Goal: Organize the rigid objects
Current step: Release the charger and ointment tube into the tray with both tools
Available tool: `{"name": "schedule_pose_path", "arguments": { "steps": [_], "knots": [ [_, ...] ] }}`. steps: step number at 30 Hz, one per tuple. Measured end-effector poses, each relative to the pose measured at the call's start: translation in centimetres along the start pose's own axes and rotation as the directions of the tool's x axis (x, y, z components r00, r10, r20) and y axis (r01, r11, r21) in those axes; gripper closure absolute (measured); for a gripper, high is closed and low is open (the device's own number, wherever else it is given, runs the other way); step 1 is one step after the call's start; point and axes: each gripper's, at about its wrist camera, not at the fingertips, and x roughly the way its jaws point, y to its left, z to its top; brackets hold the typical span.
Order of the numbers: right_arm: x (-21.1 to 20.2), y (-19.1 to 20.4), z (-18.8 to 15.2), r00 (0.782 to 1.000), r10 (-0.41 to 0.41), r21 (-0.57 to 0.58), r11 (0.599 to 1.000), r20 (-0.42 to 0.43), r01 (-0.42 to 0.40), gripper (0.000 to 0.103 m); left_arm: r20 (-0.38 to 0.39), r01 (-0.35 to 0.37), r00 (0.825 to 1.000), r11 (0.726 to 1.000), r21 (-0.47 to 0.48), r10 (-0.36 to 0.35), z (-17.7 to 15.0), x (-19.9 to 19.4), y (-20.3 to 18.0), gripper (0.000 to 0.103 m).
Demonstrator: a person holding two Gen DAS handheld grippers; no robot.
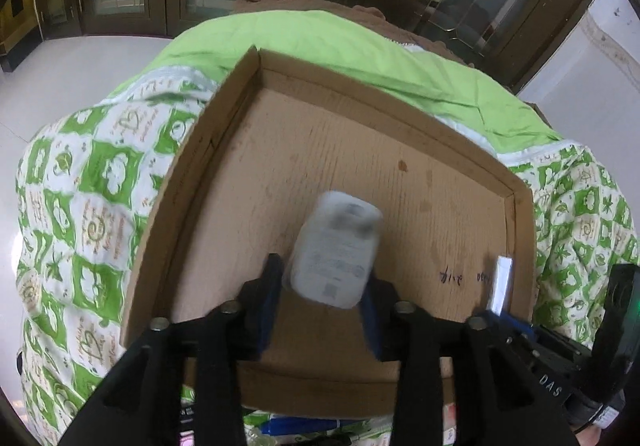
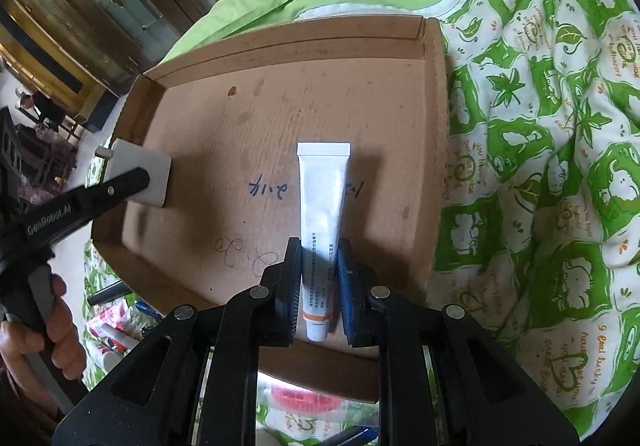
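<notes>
A shallow cardboard tray (image 1: 248, 150) lies on a green patterned quilt. A white plug-in charger (image 1: 334, 250) sits low over the tray's floor, blurred, between the fingers of my left gripper (image 1: 322, 278). The jaws stand a little wider than the charger and the pads do not press on it. The right wrist view shows the same charger (image 2: 148, 174) near the tray's (image 2: 280, 94) left wall, with one left finger across it. My right gripper (image 2: 319, 246) is shut on a white ointment tube (image 2: 322, 190) with an orange band, held over the tray. The tube's flat end (image 1: 503, 282) shows at the tray's right side.
The quilt (image 2: 540, 150) spreads to the right of the tray, with a plain green cover (image 1: 320, 38) behind it. Pens, a red item and small bottles (image 2: 116, 322) lie below the tray's near edge. A hand (image 2: 52, 322) holds the left gripper's handle. Dark glass-door cabinets stand behind.
</notes>
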Motion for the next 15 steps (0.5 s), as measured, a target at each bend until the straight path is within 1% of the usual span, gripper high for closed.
{"name": "schedule_pose_path", "arguments": {
  "steps": [1, 2, 3, 4, 5, 6, 8, 11, 13, 14, 15],
  "knots": [
    [-0.2, -0.2, -0.3, 1.0, -0.004, 0.0, 1.0, 0.006, 0.004, 0.085, 0.01, -0.008, 1.0, 1.0, 0.003, 0.008, -0.2, -0.2, 0.0, 0.055],
    [-0.3, -0.2, -0.3, 1.0, -0.009, 0.003, 1.0, 0.013, 0.009, 0.079, 0.021, -0.017, 1.0, 1.0, 0.005, 0.017, -0.2, -0.4, 0.0, 0.05],
    [-0.6, -0.6, -0.5, 1.0, -0.01, 0.005, 1.0, 0.022, 0.01, 0.067, 0.034, -0.026, 0.999, 1.0, 0.004, 0.026, -0.2, -0.6, 0.1, 0.049],
    [-0.9, -0.6, -0.5, 0.999, -0.003, 0.006, 1.0, 0.037, 0.002, 0.062, 0.048, -0.031, 0.998, 1.0, 0.003, 0.031, -0.2, -1.1, 0.2, 0.048],
    [-1.2, -0.6, -0.5, 0.999, 0.008, 0.006, 1.0, 0.051, -0.008, 0.052, 0.054, -0.034, 0.998, 0.999, 0.002, 0.034, -0.2, -1.4, 0.2, 0.048],
    [-1.6, -0.6, -0.6, 0.997, 0.011, 0.004, 1.0, 0.07, -0.012, 0.051, 0.061, -0.039, 0.997, 0.999, 0.001, 0.039, -0.1, -1.8, 0.3, 0.048],
    [-2.4, -0.6, -0.8, 0.995, -0.007, -0.01, 1.0, 0.099, 0.008, 0.051, 0.087, -0.043, 0.995, 0.999, 0.005, 0.042, -0.3, -3.2, 0.4, 0.047],
    [-3.3, -0.6, -1.2, 0.991, -0.024, -0.018, 0.999, 0.13, 0.027, 0.05, 0.153, -0.022, 0.988, 0.999, 0.033, 0.017, -1.8, -5.8, 0.6, 0.046],
    [-4.1, -0.8, -1.6, 0.987, -0.027, -0.009, 1.0, 0.16, 0.029, 0.043, 0.166, -0.006, 0.986, 0.999, 0.033, 0.0, -3.7, -7.2, 1.1, 0.044],
    [-4.6, -0.8, -1.6, 0.985, -0.024, -0.005, 1.0, 0.173, 0.025, 0.037, 0.158, 0.008, 0.987, 1.0, 0.022, -0.011, -4.9, -7.8, 1.5, 0.044],
    [-5.1, -0.8, -1.8, 0.982, -0.017, 0.0, 1.0, 0.189, 0.017, 0.034, 0.146, 0.02, 0.989, 1.0, 0.008, -0.021, -6.0, -8.1, 1.9, 0.044]
  ]
}}
